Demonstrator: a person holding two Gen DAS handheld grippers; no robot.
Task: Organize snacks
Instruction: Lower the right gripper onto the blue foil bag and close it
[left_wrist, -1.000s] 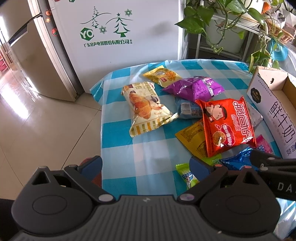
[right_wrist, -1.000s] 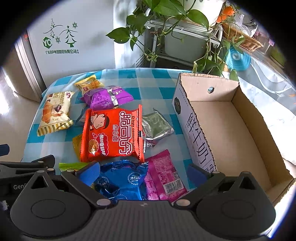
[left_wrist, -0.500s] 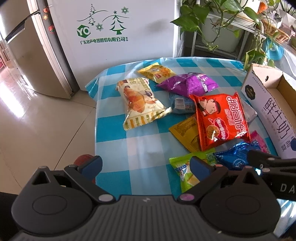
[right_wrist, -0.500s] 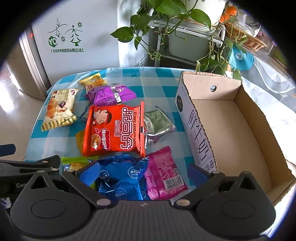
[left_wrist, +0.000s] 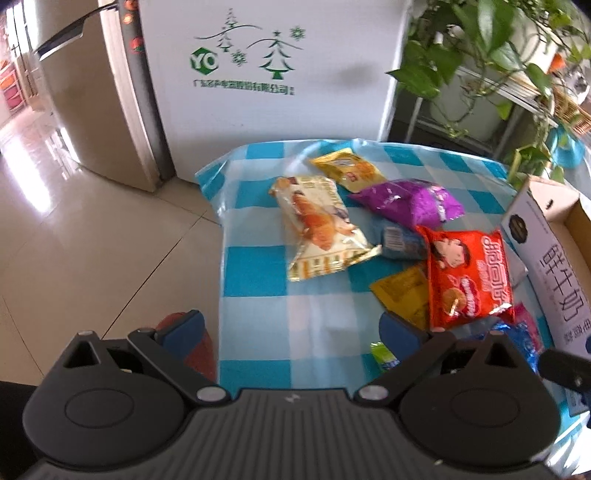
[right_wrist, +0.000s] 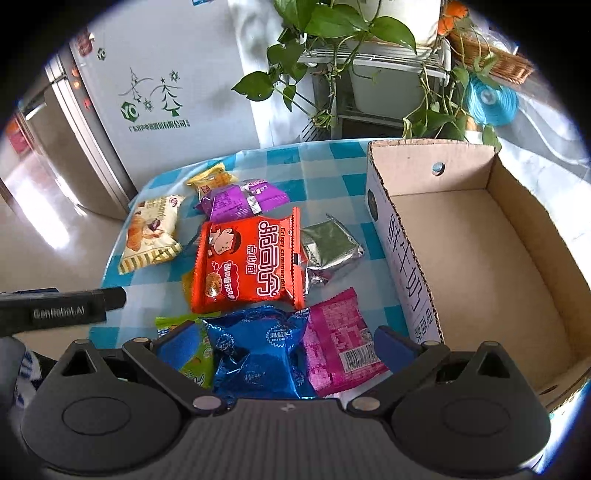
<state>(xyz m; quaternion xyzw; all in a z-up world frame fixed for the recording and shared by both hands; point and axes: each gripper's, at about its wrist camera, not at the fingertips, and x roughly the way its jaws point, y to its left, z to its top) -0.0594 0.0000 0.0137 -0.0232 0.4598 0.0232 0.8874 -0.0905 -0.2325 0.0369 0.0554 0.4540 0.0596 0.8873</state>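
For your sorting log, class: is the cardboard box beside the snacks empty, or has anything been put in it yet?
Empty, as far as shown. The cardboard box shows bare brown floor in the right wrist view; every snack, like the red packet, lies outside on the tablecloth.

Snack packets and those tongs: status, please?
Both tongs open, holding nothing. Right tongs over blue foil packet. Brown cardboard box empty. Nothing blocking.

left gripper: jaws wide, empty | red snack bag ahead (overlapping yellow packet)
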